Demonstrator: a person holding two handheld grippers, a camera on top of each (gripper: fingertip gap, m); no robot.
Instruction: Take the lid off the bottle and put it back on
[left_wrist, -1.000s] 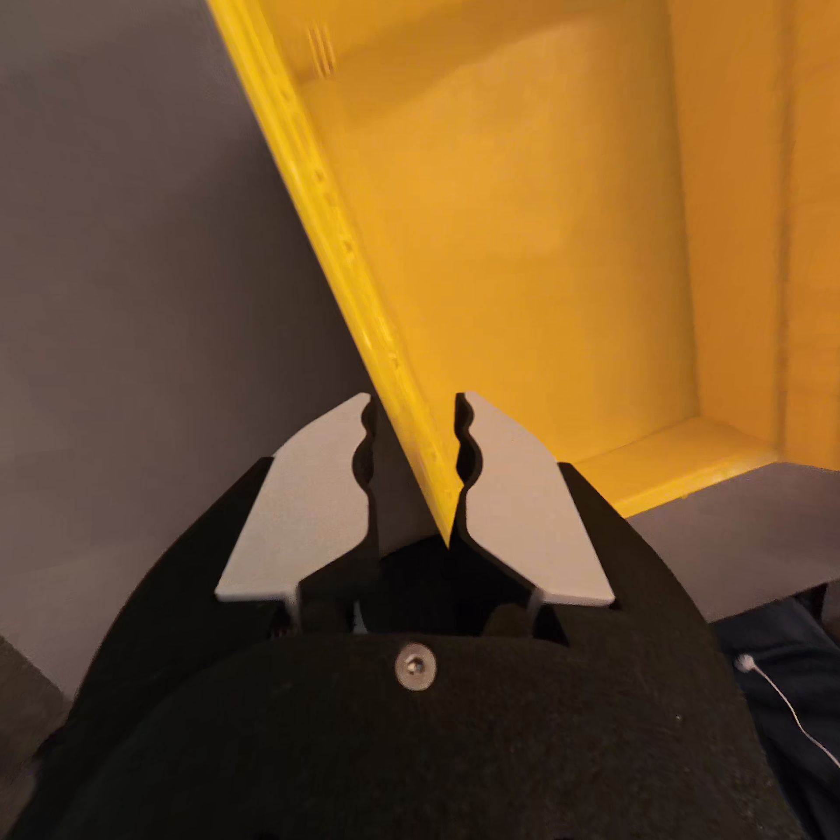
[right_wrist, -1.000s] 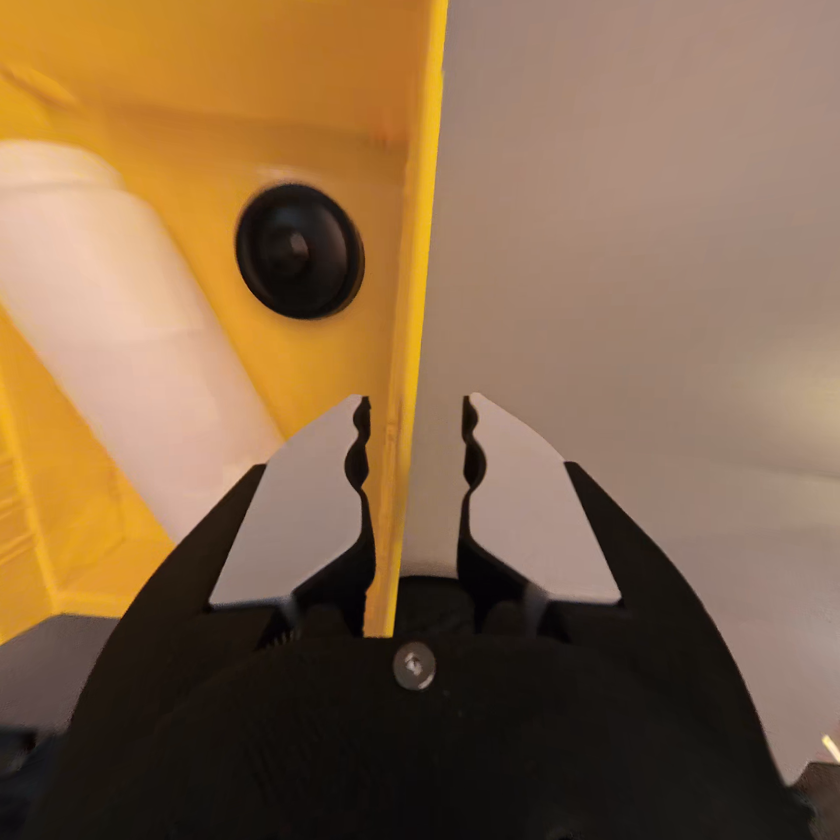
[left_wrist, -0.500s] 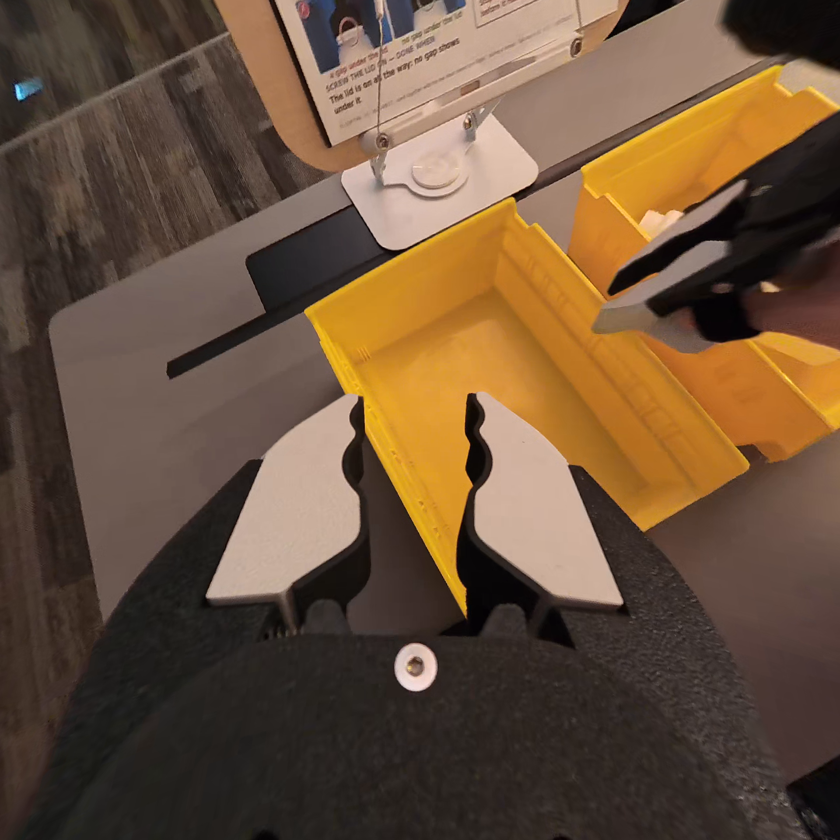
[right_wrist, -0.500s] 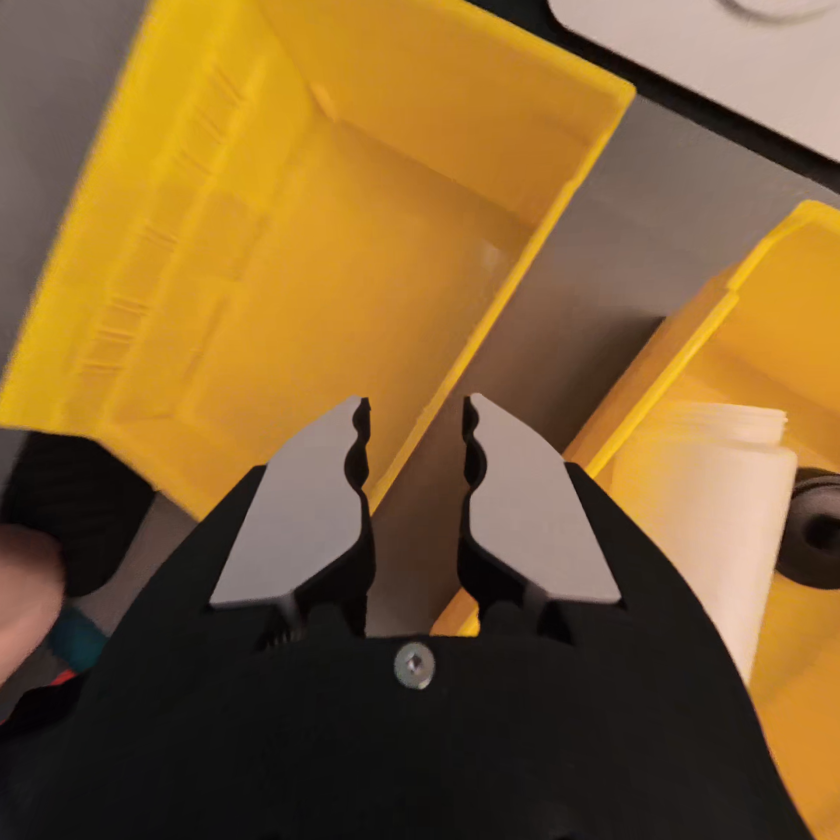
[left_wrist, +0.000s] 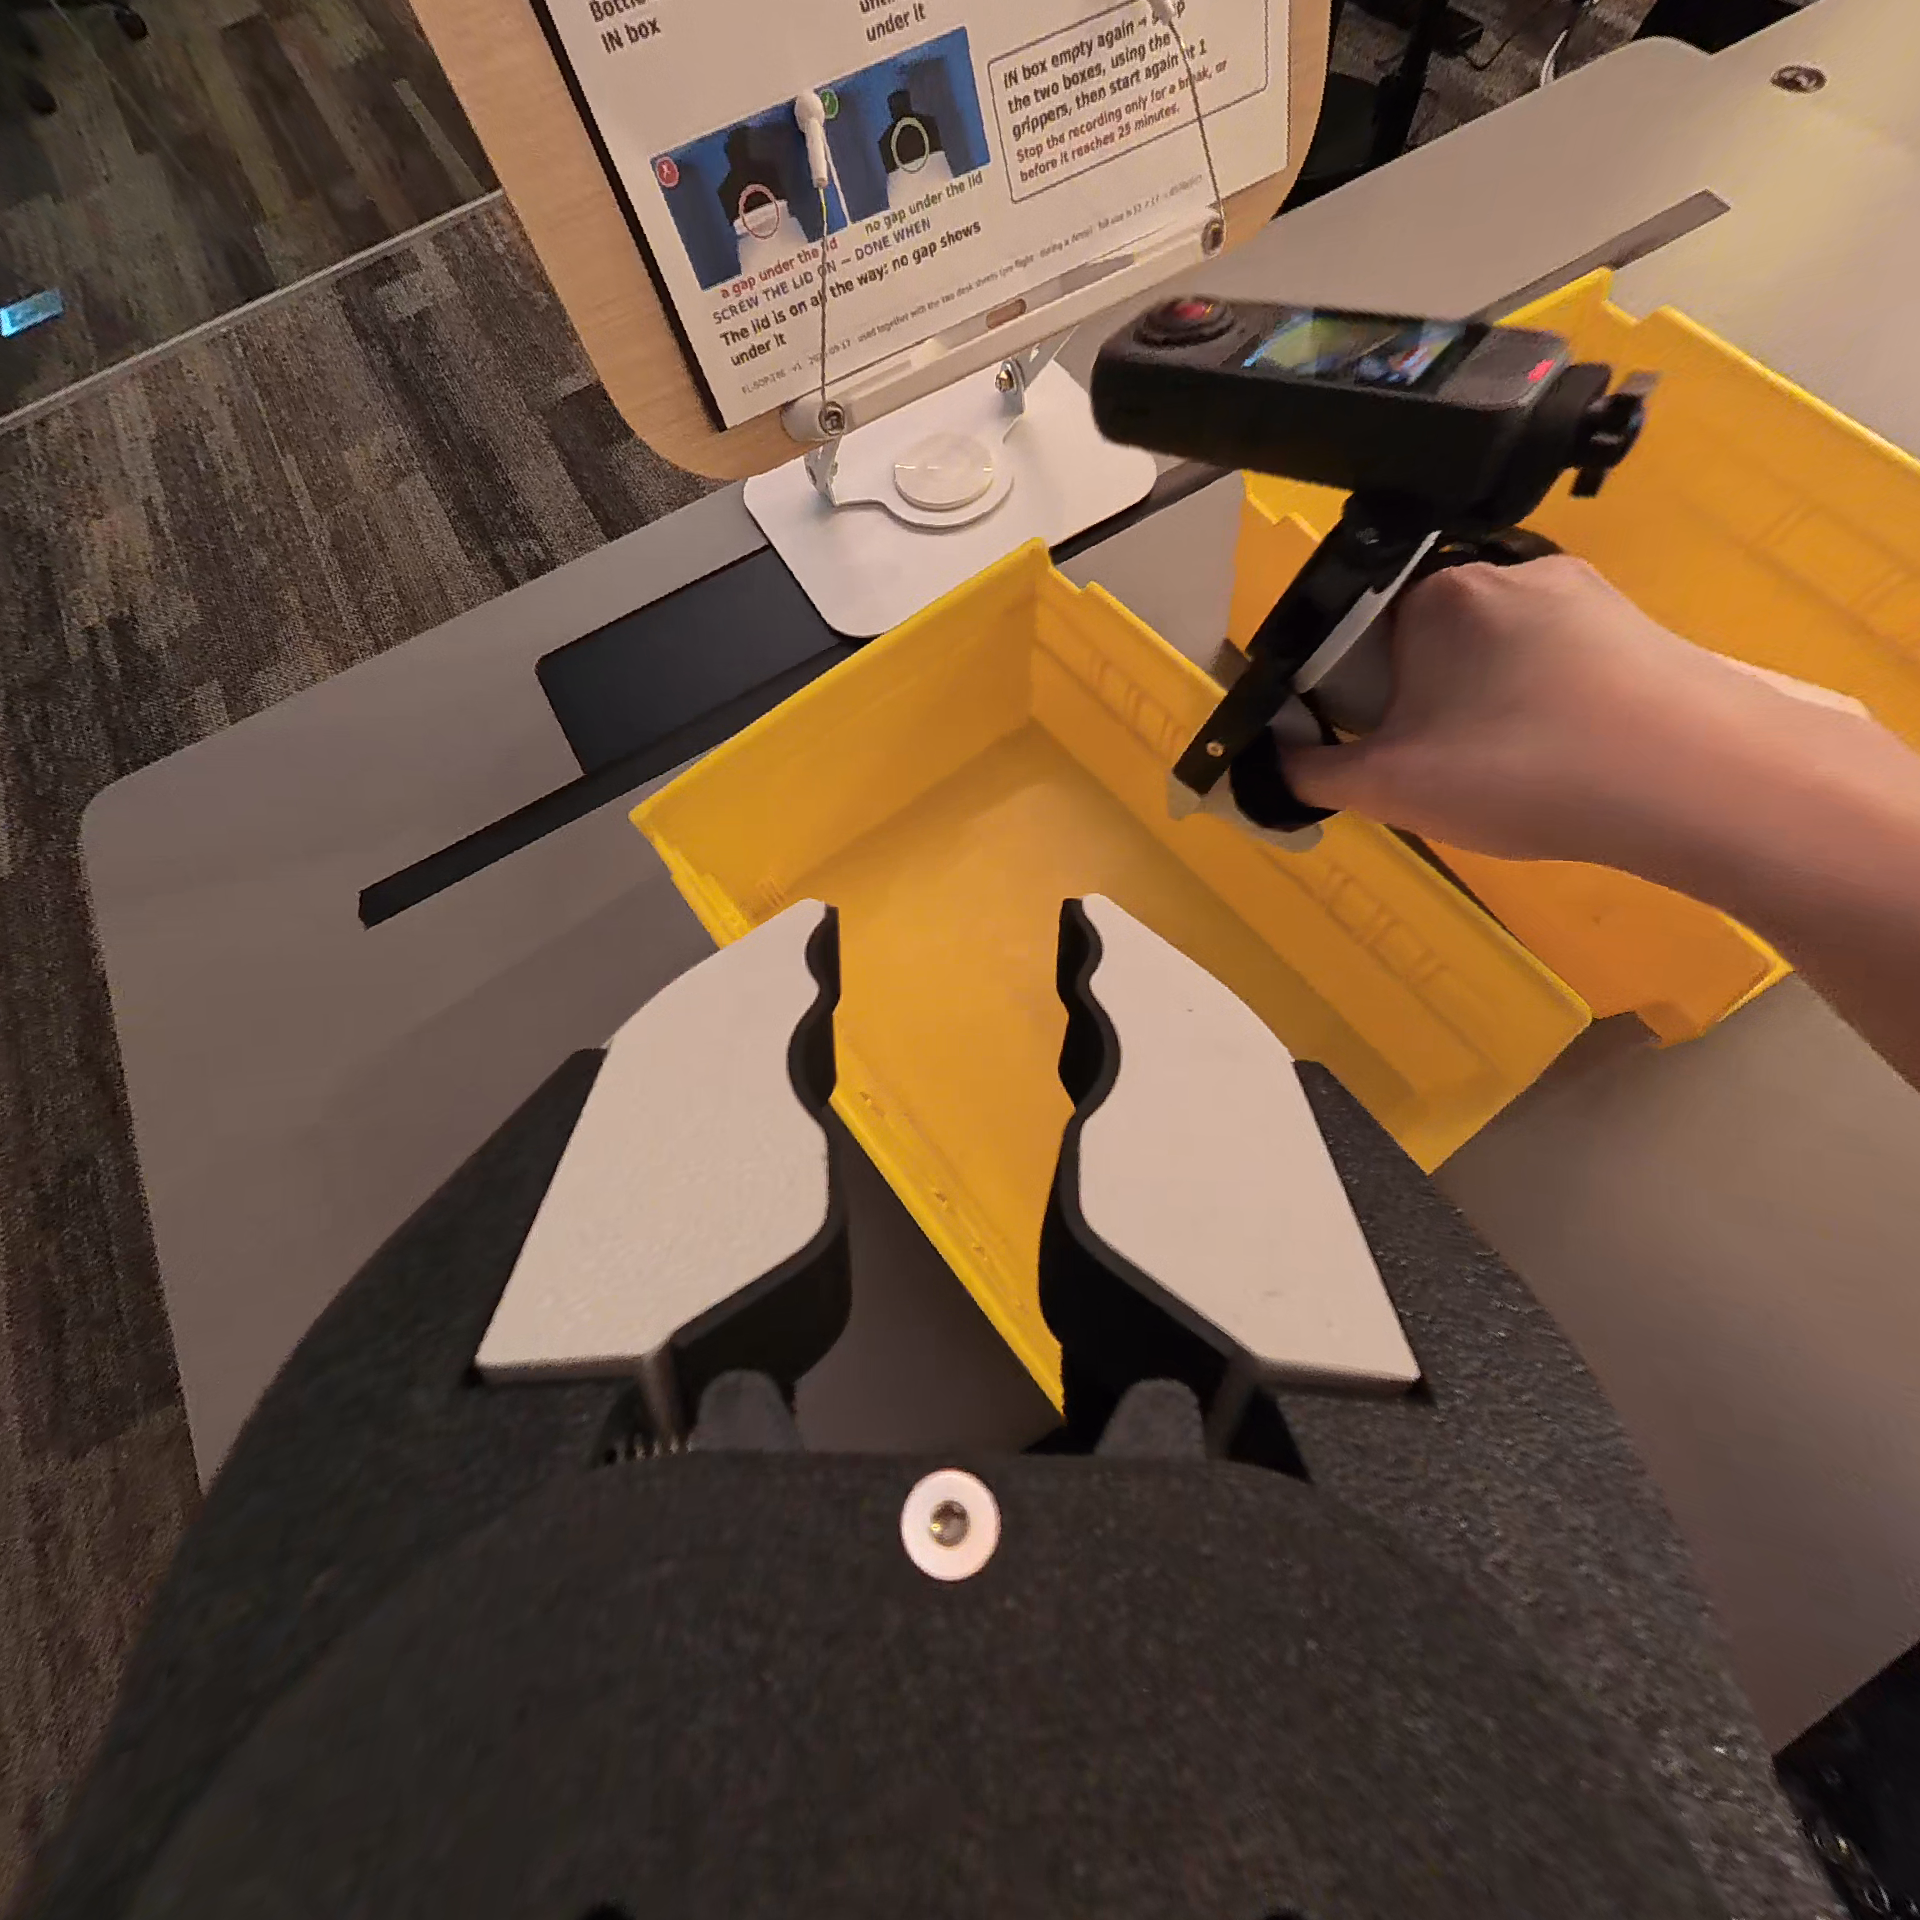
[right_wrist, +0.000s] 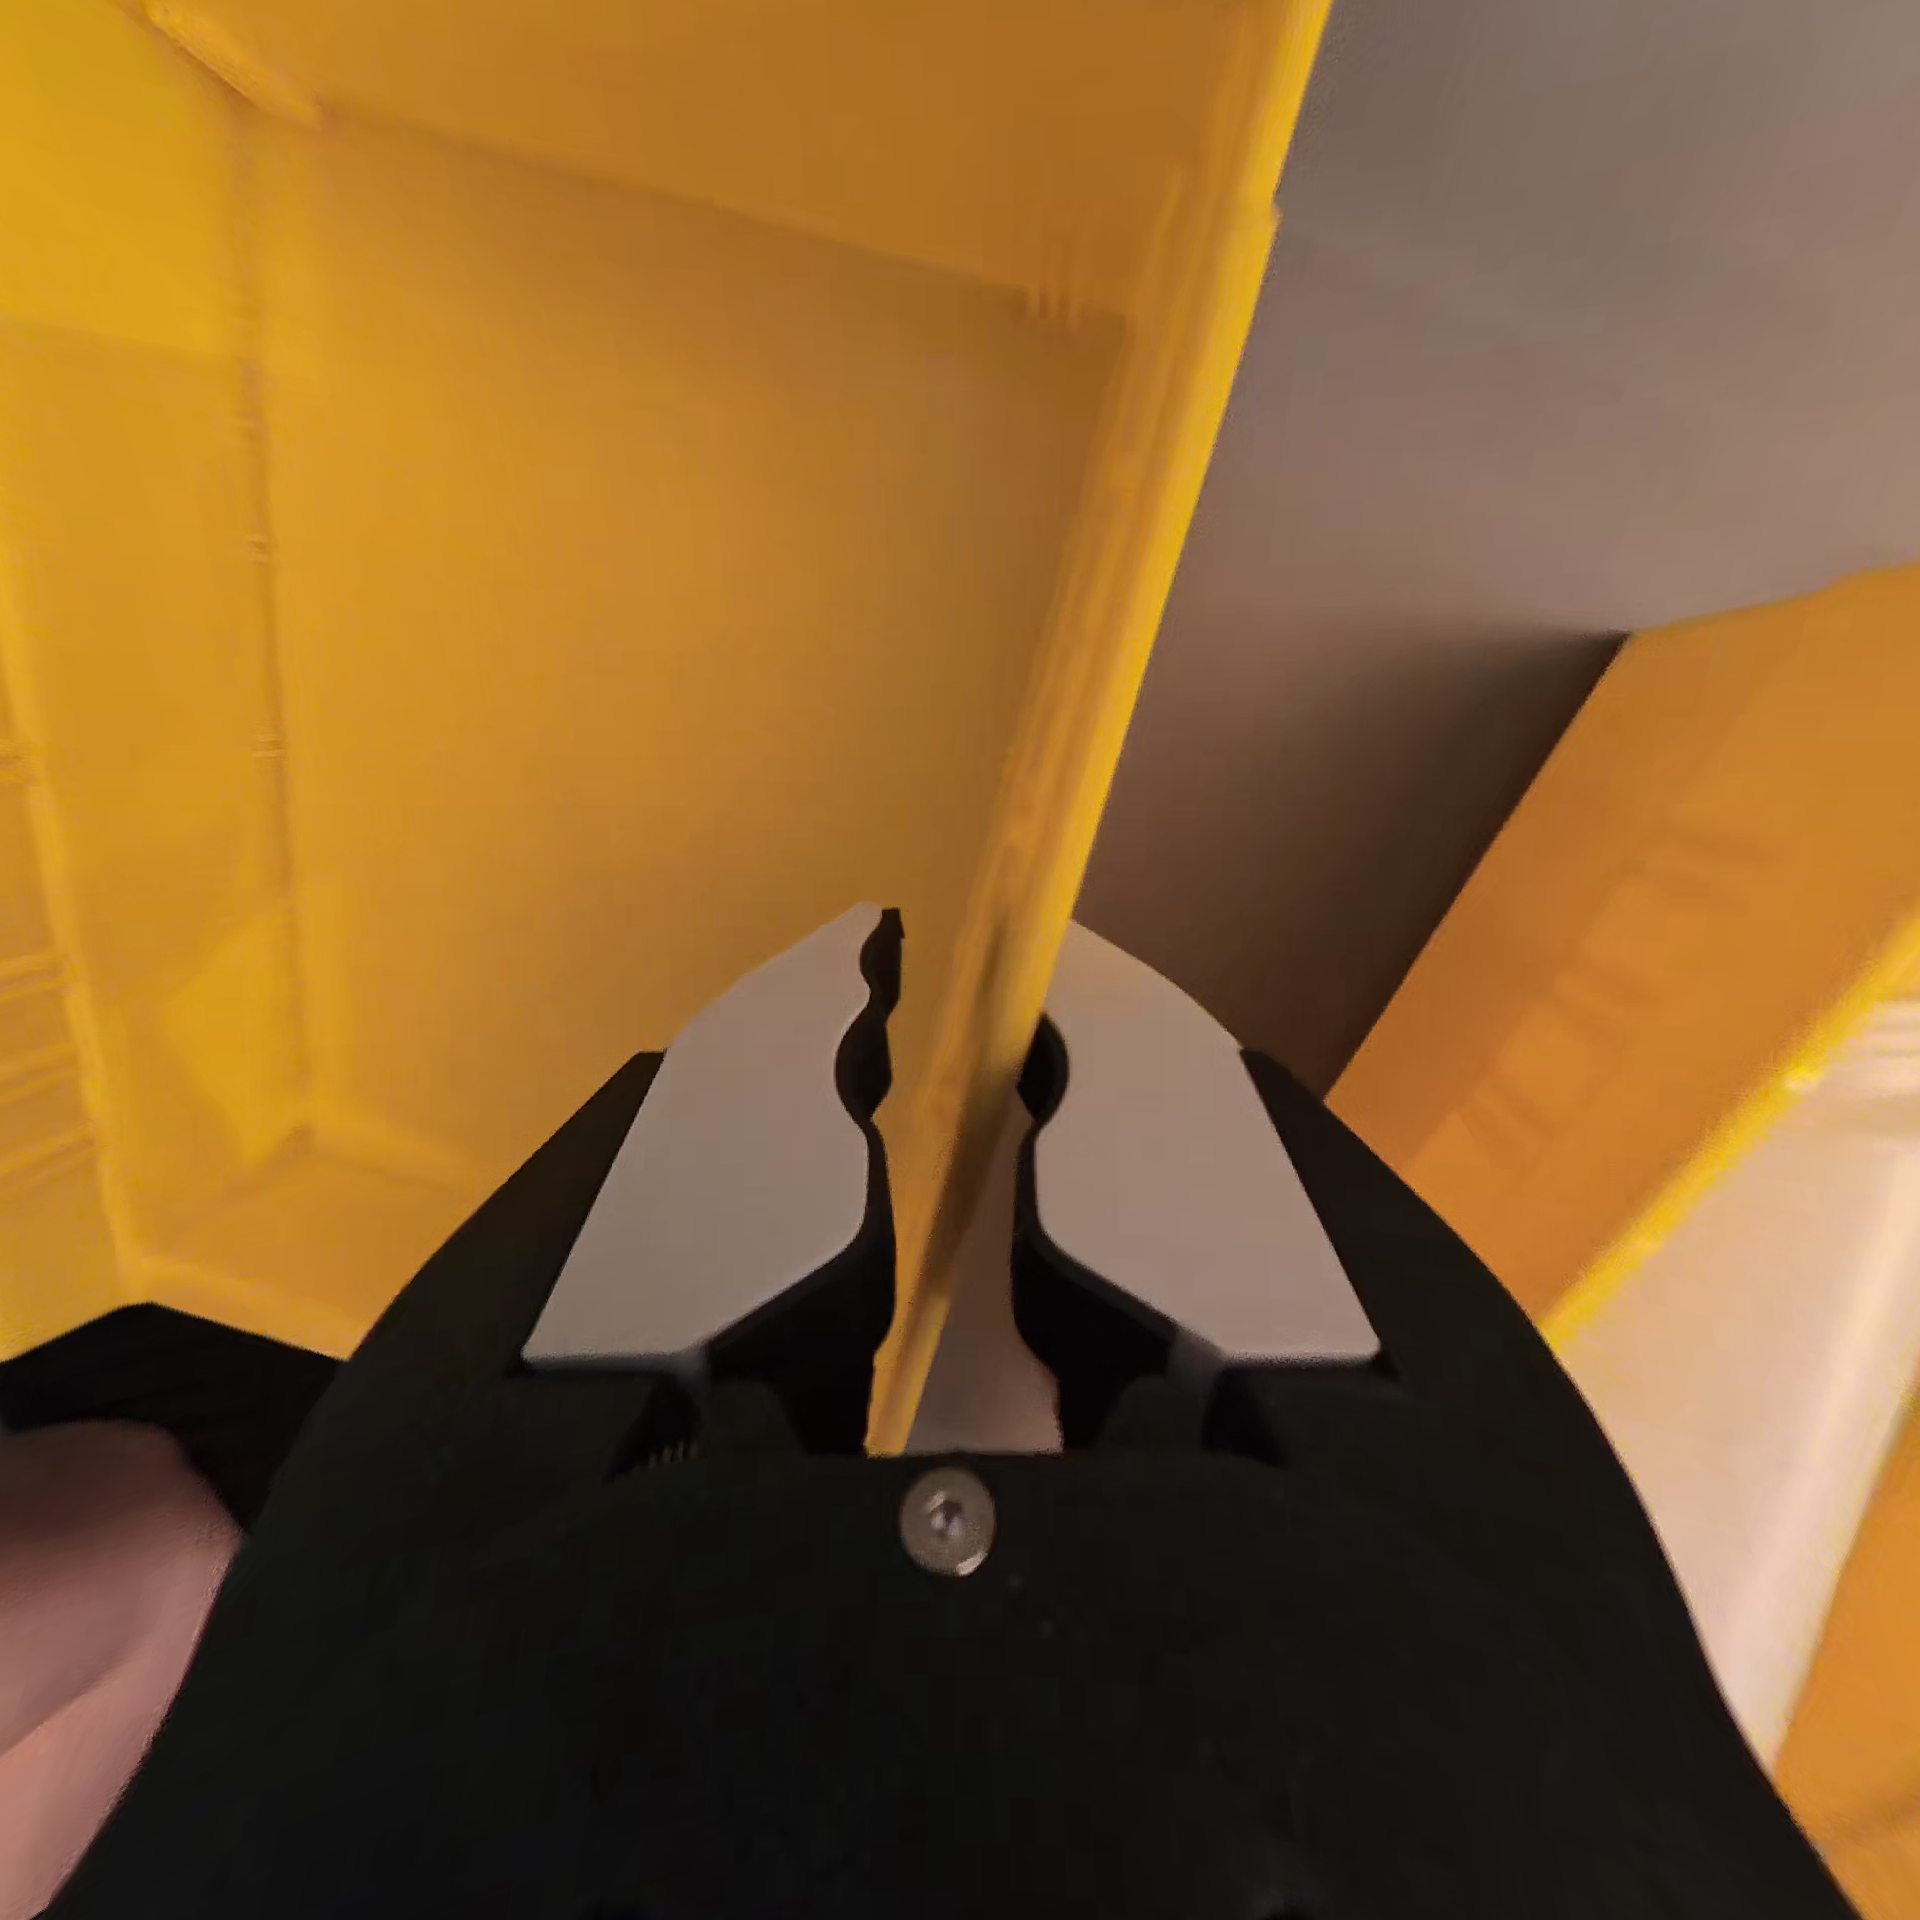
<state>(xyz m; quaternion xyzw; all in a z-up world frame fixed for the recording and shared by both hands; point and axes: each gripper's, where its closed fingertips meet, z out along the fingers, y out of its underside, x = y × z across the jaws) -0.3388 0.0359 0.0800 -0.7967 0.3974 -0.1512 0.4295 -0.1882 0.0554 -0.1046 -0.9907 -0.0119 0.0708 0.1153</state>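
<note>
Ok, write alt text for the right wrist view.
The right gripper straddles the side wall of an empty yellow bin, its jaws close around the wall. A second yellow bin sits at right on the grey table.

Right gripper (right_wrist: 961, 925): lowered since half a second ago, fingers now astride the right wall of the near yellow bin (left_wrist: 1340, 925). Left gripper (left_wrist: 945, 914): shifted slightly, fingers over that bin's left wall, gap unchanged.
</note>
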